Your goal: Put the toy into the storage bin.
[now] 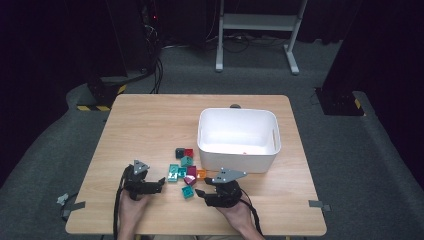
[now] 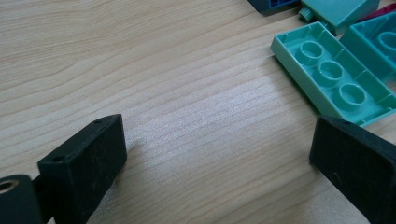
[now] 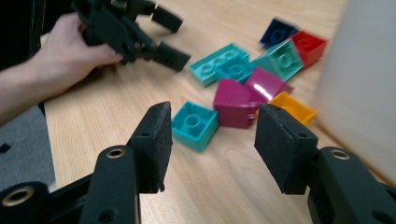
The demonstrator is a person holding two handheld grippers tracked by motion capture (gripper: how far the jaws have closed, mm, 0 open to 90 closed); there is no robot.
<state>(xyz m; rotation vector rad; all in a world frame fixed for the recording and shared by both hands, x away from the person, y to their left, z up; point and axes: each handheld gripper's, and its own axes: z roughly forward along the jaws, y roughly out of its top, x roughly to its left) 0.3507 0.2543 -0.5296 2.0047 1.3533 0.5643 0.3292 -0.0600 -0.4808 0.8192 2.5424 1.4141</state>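
Near the bench's front edge, the right tongs [image 3: 210, 140] stand released, with a teal brick [image 3: 194, 125] on the wood just beyond their tips. The left tongs [image 2: 215, 158] gape over bare wood beside the brick pile [image 1: 184, 170]. Farther back, toward the right edge, a white bin [image 1: 237, 150] holds one small reddish piece [image 1: 244, 151].

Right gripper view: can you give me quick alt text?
The right gripper, black jaws open, points at a small teal plastic brick on the wooden table. Behind lie magenta, orange, red and blue bricks beside a white bin; the left gripper hovers beyond.
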